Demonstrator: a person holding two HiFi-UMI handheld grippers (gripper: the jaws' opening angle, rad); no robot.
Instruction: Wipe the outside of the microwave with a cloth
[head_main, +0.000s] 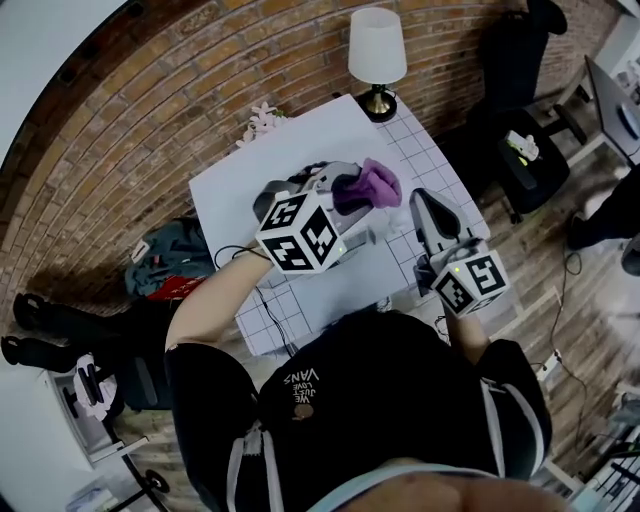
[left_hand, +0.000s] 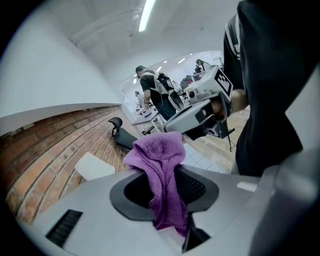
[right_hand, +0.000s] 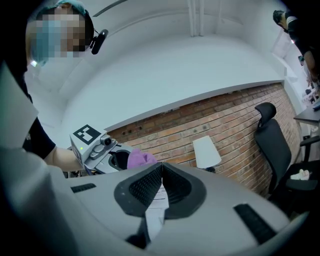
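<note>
Brick wall (head_main: 150, 130) backs a table (head_main: 425, 150) with a white gridded top, and both tongs are held above it.

The left gripper (left_hand: 167, 192) is clenched on a purple cloth (left_hand: 160, 150). The fabric runs down between the two dark pads and bunches in a loose hood above the tips. From the head view the bundle sticks out past the jaws toward the right gripper (right_hand: 160, 172), near it but apart from it. The right gripper's ribbed pads are pressed flat together with nothing gripped at their tips, and it points away from the person.

Under both tools lies a white box (head_main: 290, 160) with a flat top, seemingly the microwave seen from above. The cloth hangs over it; whether it touches the surface cannot be told.

Further out, a lamp (head_main: 377, 50) with a white shade stands at the table's far corner, and pale pink flowers (head_main: 262, 122) sit at the box's far edge. A black office chair (right_hand: 272, 145) stands by the wall to the right. A grey-green bag (head_main: 165, 260) lies on the floor to the left. Other people (left_hand: 150, 90) stand at desks well behind the person.
</note>
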